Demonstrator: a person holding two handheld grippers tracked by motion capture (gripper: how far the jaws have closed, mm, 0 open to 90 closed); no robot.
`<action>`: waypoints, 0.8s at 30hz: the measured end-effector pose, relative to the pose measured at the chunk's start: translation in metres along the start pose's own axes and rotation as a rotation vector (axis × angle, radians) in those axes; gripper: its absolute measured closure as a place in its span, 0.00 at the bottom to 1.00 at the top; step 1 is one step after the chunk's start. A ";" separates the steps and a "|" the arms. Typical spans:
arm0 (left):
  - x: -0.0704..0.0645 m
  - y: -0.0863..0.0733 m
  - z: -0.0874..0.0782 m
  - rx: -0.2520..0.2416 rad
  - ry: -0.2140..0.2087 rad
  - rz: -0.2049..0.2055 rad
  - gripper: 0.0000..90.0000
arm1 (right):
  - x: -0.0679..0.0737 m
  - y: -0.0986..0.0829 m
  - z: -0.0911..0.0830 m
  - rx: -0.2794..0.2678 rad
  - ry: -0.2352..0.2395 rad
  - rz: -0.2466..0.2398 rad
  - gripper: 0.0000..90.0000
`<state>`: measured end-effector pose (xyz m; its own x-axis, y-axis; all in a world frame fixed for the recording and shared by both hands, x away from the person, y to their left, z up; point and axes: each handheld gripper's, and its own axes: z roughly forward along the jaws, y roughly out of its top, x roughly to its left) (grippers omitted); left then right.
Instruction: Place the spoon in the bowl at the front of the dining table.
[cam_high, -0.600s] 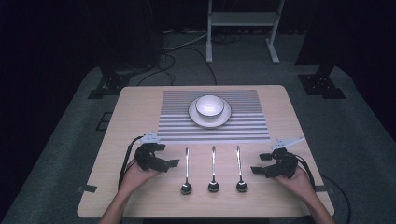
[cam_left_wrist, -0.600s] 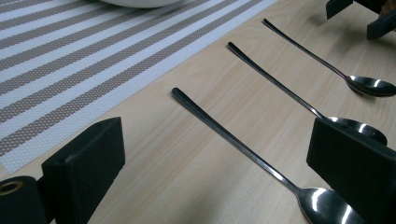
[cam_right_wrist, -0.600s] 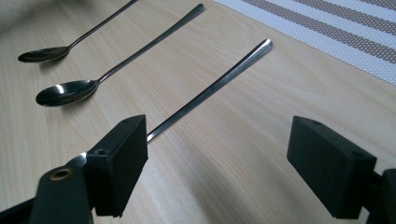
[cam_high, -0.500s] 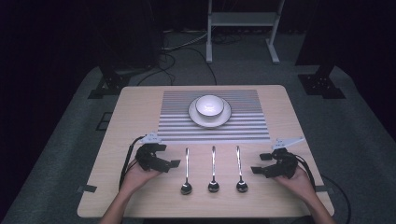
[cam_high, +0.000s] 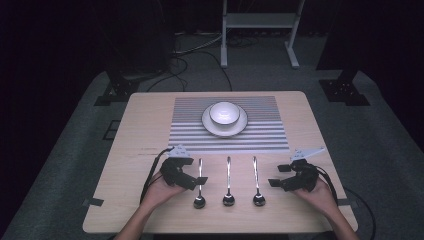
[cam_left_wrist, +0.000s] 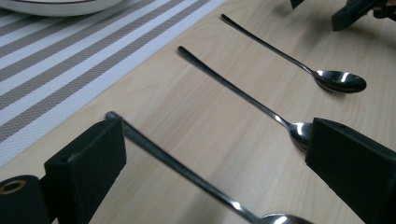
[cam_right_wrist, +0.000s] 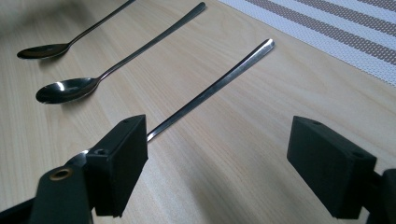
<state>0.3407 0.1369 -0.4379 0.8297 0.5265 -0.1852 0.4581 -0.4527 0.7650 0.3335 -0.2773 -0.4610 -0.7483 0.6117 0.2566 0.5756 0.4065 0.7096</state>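
Pale wooden worktop (cam_high: 135, 125) carries a grey-and-white striped placemat (cam_high: 190, 135) at its far middle, with a white round plate (cam_high: 210, 125) on it and a white bowl (cam_high: 224, 113) sitting in the plate. Nearer the person, three long-handled shiny metal spoons lie side by side, handles pointing at the mat, bowls toward the person: left spoon (cam_high: 199, 185), middle spoon (cam_high: 228, 182), right spoon (cam_high: 257, 182). Left black two-jaw claw (cam_high: 192, 181) rests low by the left spoon, held by the left hand (cam_high: 160, 187); jaws spread wide, nothing between them gripped. In the left gripper view the left spoon's handle (cam_left_wrist: 177, 165) runs between the parted jaws, whether touching either one cannot be told. Right black two-jaw claw (cam_high: 276, 183) sits just right of the right spoon, held by the right hand (cam_high: 315, 195), jaws also wide apart and empty; in the right gripper view the right spoon's handle (cam_right_wrist: 215, 88) passes next to the left-side jaw.
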 end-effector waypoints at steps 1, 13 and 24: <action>-0.002 0.001 0.002 0.004 -0.005 0.006 0.05 | 0.000 0.000 0.000 0.001 0.000 0.000 0.21; -0.018 0.009 0.019 0.017 -0.041 0.053 0.06 | 0.002 0.000 -0.001 -0.002 -0.005 -0.007 0.21; -0.036 0.013 0.035 0.044 -0.088 0.101 0.15 | 0.002 0.001 0.002 0.007 0.003 -0.009 0.21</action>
<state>0.3277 0.0871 -0.4432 0.8960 0.4128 -0.1638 0.3833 -0.5325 0.7547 0.3333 -0.2747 -0.4609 -0.7547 0.6057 0.2521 0.5708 0.4168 0.7074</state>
